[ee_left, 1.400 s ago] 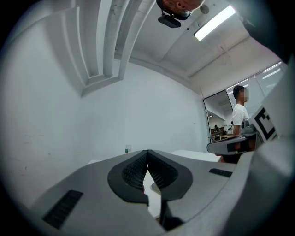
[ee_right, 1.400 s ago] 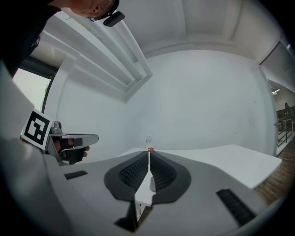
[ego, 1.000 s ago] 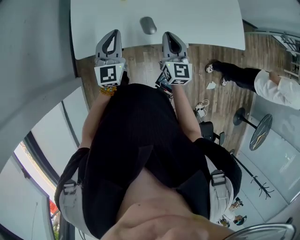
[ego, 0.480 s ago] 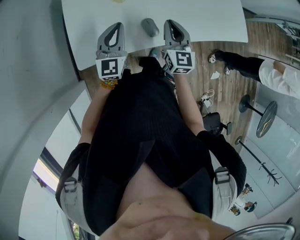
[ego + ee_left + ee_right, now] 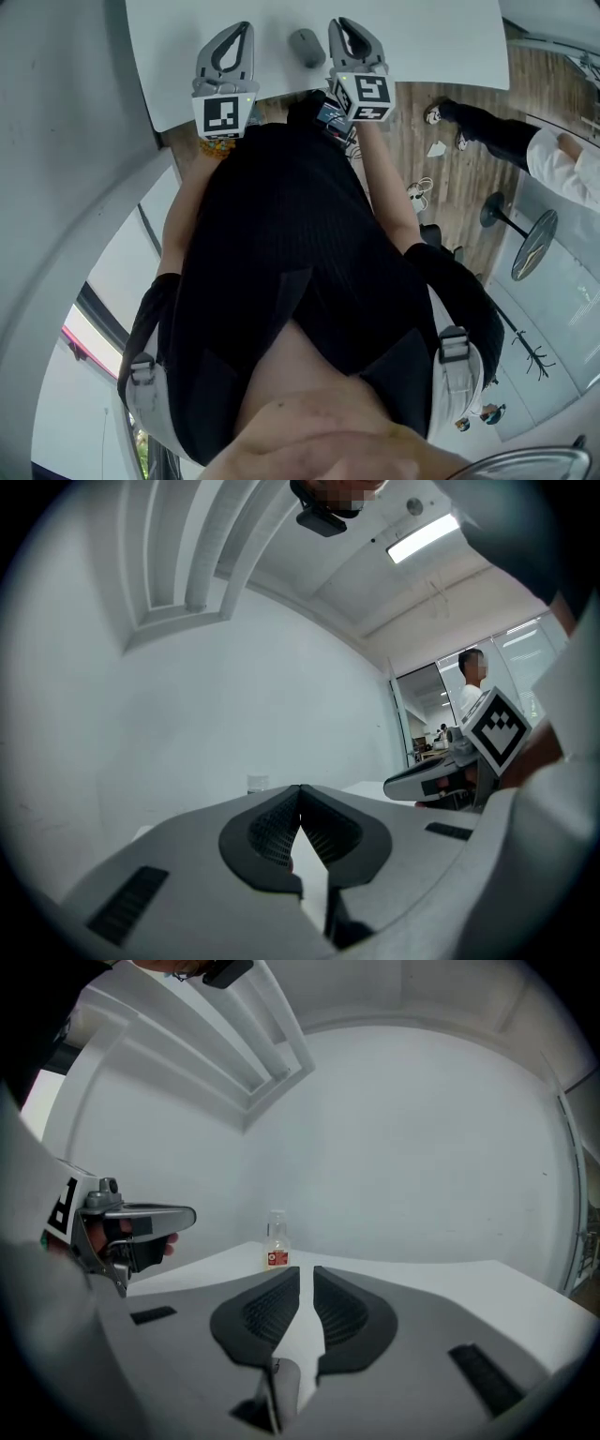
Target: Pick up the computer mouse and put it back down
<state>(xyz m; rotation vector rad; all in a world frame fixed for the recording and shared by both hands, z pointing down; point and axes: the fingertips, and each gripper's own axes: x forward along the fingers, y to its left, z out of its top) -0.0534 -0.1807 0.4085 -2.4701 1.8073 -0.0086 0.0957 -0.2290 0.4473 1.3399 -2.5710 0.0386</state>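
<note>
The grey computer mouse (image 5: 307, 47) lies on the white table (image 5: 441, 37), near its front edge. My left gripper (image 5: 246, 30) hovers just left of the mouse, jaws shut and empty; in the left gripper view the left gripper (image 5: 300, 791) shows its pads touching. My right gripper (image 5: 336, 26) sits close on the mouse's right, also shut with nothing in it; the right gripper (image 5: 307, 1275) shows only a hairline slit between the pads. Neither gripper touches the mouse, and neither gripper view shows it.
A small clear bottle with a red label (image 5: 277, 1242) stands far back on the table. A person in a white shirt (image 5: 562, 155) stands on the wooden floor at the right, near a round stand (image 5: 532, 246). A grey wall (image 5: 66, 112) runs along the left.
Both grippers have moved forward from the table's front edge over the tabletop and now flank the mouse. Their jaws stayed shut.
</note>
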